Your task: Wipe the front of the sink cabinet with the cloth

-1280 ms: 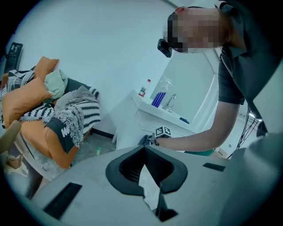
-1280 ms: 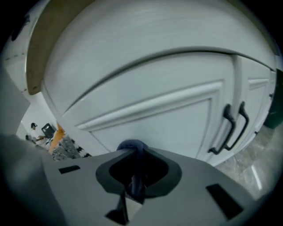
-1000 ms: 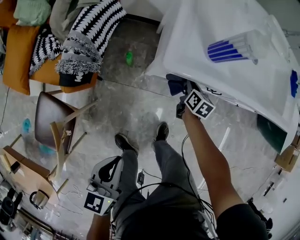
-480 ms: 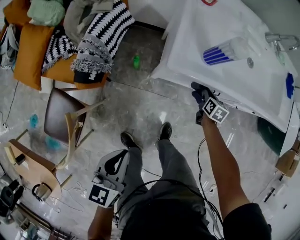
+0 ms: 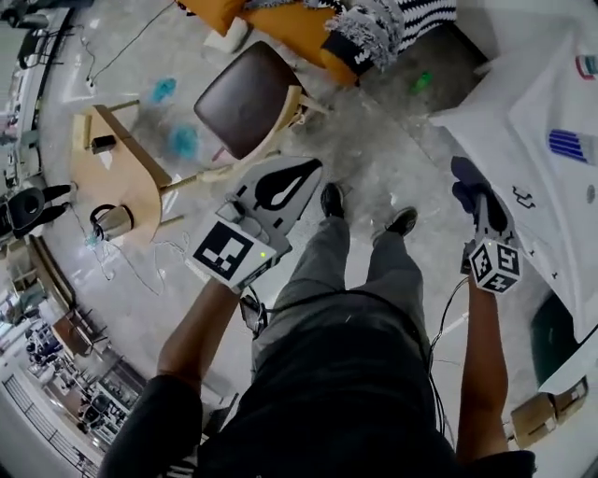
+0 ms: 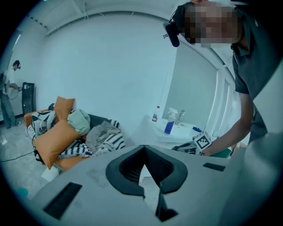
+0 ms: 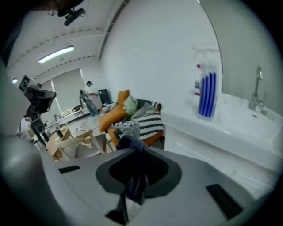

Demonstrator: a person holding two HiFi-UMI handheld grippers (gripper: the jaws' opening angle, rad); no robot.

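Note:
My right gripper point(image 5: 475, 201) is shut on a dark blue cloth point(image 5: 466, 179), which bunches out past the jaws. It hangs just left of the white sink counter's edge point(image 5: 537, 210), beside the cabinet, and I cannot tell whether the cloth touches anything. In the right gripper view the cloth point(image 7: 134, 178) hangs between the jaws of the gripper point(image 7: 132, 152), with the white cabinet front point(image 7: 208, 152) to the right, under the counter point(image 7: 230, 121). My left gripper point(image 5: 297, 175) is held up in front of the body, shut and empty; its own view shows the gripper point(image 6: 143, 149) aimed at the sofa.
A brown-seated chair point(image 5: 245, 98) and a wooden table point(image 5: 112, 173) stand to the left, with cables on the marble floor. An orange-cushioned sofa point(image 5: 280, 19) is at the far side. A dark green bin point(image 5: 553, 334) sits by the cabinet. A faucet point(image 7: 256, 90) and a blue-striped bottle point(image 7: 206, 93) stand on the counter.
The head view has swung left toward the room. My left gripper has risen from beside the leg to chest height. The right gripper, still holding the cloth, has shifted along the counter edge.

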